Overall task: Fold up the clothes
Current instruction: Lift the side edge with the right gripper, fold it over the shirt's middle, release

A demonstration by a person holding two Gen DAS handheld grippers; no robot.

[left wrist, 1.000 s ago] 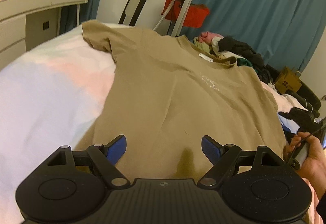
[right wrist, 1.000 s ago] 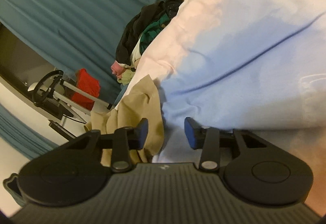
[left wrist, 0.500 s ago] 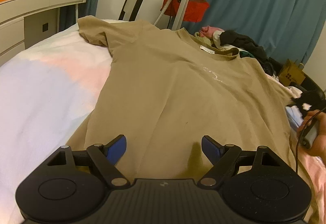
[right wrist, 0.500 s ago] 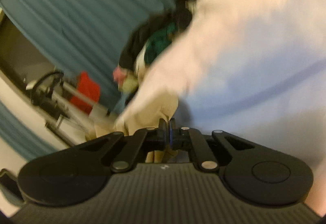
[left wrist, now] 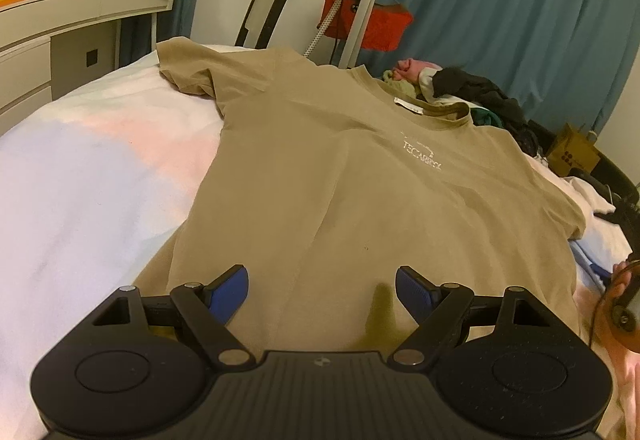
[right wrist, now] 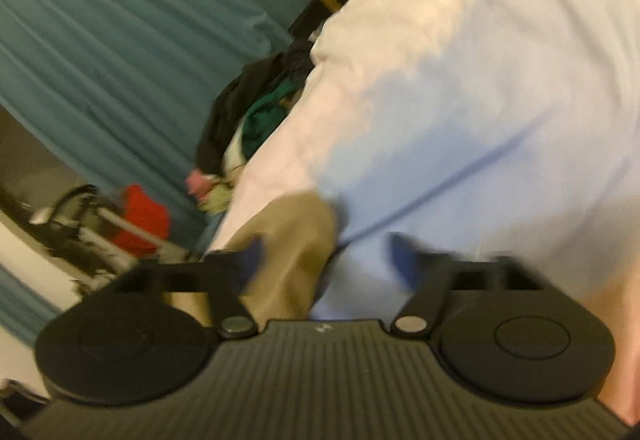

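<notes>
T-shirt: tan, spread flat face-up on the bed, collar at 1 o'clock, white chest print.
Left gripper: jaws spread above the hem.
Right gripper: jaws spread, sleeve between them, blurred.

Dim warm indoor light, fisheye bending at edges. Left view sharp, soft shadow on the shirt. Right view motion-blurred throughout, bedsheet washed out.
</notes>
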